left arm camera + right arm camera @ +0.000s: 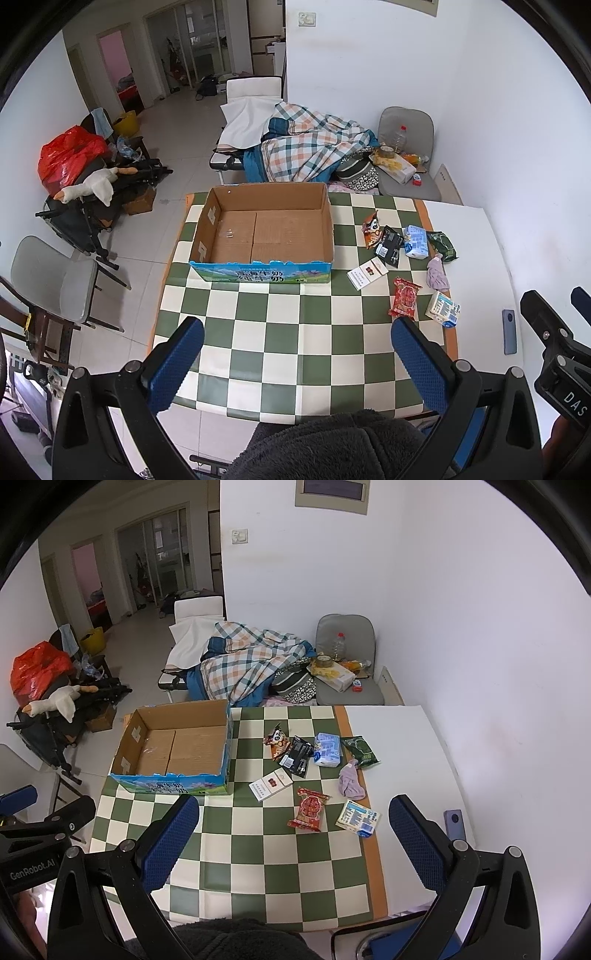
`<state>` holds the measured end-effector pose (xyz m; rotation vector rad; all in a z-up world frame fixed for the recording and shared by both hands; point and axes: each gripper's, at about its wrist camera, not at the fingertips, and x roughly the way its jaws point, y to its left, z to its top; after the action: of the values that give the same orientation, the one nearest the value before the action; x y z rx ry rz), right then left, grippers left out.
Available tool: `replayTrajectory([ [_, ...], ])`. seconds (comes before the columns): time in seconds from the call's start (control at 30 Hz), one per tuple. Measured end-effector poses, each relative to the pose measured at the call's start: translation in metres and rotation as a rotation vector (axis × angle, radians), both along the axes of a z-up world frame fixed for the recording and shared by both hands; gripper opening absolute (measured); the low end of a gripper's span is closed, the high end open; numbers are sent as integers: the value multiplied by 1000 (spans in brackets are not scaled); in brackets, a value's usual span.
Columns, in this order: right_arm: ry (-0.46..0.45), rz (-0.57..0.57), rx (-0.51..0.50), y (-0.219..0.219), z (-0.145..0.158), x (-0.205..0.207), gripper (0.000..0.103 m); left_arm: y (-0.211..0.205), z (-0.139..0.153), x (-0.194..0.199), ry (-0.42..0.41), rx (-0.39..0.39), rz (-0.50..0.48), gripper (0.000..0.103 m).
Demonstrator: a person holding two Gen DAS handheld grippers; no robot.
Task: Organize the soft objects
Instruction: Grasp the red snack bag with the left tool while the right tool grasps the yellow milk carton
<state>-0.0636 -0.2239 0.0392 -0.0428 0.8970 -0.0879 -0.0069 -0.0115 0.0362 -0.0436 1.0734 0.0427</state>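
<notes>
Nearest the cameras, the left gripper (297,363) and the right gripper (293,840) both hang above the near edge of the table, each with its blue-padded fingers (177,363) spread wide and nothing between them. Beneath them lies the green-and-white checked tablecloth (258,867), bare at the near end. A little further in, toward the right side, the soft items lie scattered: a red snack packet (309,809) sits just beside a small blue-and-white tissue pack (358,819), with a lilac cloth (351,780) behind them at the cloth's orange border. A white cigarette box (269,784) lies flat to the left of the red packet. Beyond these are an orange snack bag (277,740), a black packet (297,756) touching it, a larger blue tissue pack (327,750) and a green packet (360,752), close together in a row. A grey phone (455,823) lies on the bare white tabletop at the right. On the left stands an open cardboard box (264,232), well apart from the items. Past the table, a plaid blanket (314,147) is heaped over chairs.
</notes>
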Motion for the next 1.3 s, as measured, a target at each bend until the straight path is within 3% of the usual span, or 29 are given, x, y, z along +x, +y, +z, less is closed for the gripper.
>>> replayTrajectory([
  [0.23,32,-20,26,-9,-13,5,103,-1,-9,13,-4,-10,-6,103],
  [0.4,142,-92,36,-52,-57,48,103,-23,-55,63,57,17,-48,103],
  [0.53,291,-57,-11,-96,-125,95,103,-49,-120,109,167,21,-97,103],
  [0.73,594,163,-162,-137,-266,154,103,-103,-226,152,359,21,-188,103],
  [0.87,714,283,-213,-155,-349,177,103,-149,-291,173,492,-10,-246,103],
  [1.07,862,377,-199,-175,-437,199,100,-197,-345,195,586,-17,-296,103],
  [1.13,864,342,-211,-184,-449,201,84,-209,-360,199,617,-27,-304,103],
  [1.17,856,312,-206,-190,-450,203,83,-214,-366,201,631,-31,-307,103],
  [1.3,883,-45,103,-250,-447,207,81,-237,-391,207,676,-35,-338,103],
])
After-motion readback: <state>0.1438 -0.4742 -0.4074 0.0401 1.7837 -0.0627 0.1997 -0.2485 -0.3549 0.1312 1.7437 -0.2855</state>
